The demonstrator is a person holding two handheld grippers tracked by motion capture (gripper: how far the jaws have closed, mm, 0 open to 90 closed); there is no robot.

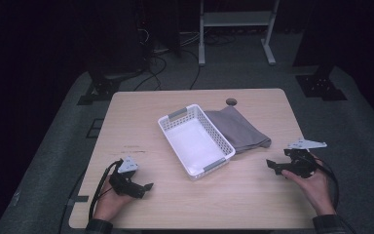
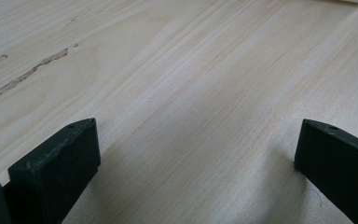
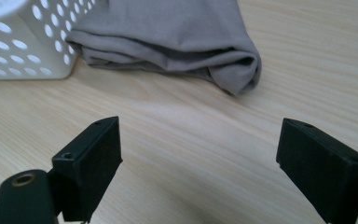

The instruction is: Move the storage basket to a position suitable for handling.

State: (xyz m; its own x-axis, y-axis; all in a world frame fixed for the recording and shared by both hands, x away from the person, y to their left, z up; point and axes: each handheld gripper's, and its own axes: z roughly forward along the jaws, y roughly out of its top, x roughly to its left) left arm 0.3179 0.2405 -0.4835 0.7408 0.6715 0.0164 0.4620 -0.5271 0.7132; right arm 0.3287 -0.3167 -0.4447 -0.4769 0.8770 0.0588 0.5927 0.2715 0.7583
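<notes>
My right tongs (image 3: pixel 200 163) held apart over bare table (image 3: pixel 182 140), nothing between them, grey cloth (image 3: pixel 177 37) just ahead, white basket (image 3: pixel 23 42) touching it ahead-left, my left tongs (image 2: pixel 196 154) apart, empty

Black jaws, grey plates, dark cuffs

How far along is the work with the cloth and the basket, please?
Nothing looks done: the grey cloth lies folded on the table beside the empty white basket. The right gripper faces the cloth, open and holding nothing; the left gripper rests open. Grasping and moving the cloth remain.
</notes>
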